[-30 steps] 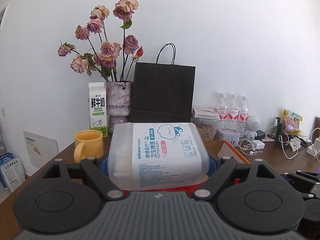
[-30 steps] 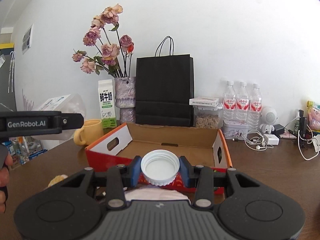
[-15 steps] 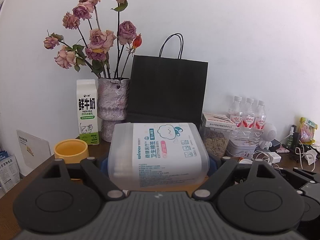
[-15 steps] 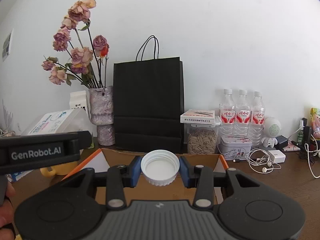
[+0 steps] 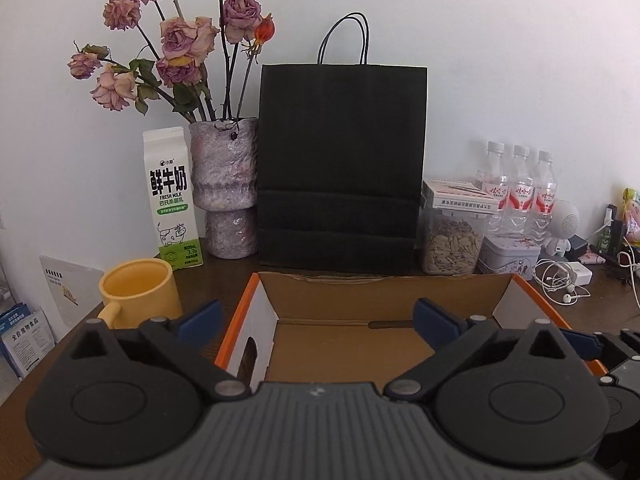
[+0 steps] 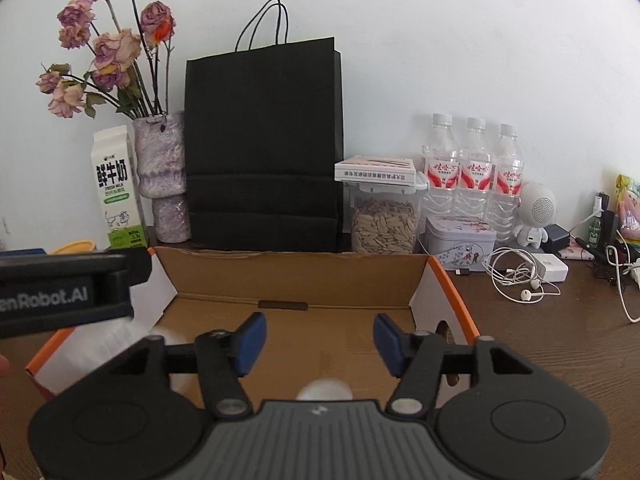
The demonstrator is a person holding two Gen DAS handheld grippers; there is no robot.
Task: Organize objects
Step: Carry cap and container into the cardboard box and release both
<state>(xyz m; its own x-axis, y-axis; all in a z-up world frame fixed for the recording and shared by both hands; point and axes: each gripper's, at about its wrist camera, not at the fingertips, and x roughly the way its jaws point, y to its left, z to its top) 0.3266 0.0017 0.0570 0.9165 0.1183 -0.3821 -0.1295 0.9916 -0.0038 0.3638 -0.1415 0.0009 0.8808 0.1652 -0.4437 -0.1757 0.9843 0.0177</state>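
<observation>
Both jaws are opening with nothing between them: the left hand-held gripper (image 5: 318, 318) wide, the right hand-held gripper (image 6: 319, 344) narrower.

A: Is the light good?
B: Bright, soft and even on the white wall (image 5: 500, 40); the black bag (image 5: 340, 160) shows no detail.
A: Any blur?
B: Corners go dark and curved. Below the bag, a white round thing (image 6: 324, 390) is smeared.

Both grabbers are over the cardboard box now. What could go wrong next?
The left gripper and right gripper, jaws opening and empty, hang close over the open orange-edged cardboard box; they might bump. Pulling back, the left could knock the yellow ceramic mug beside the box. The round white cap is blurred under the right gripper; it may roll.
</observation>
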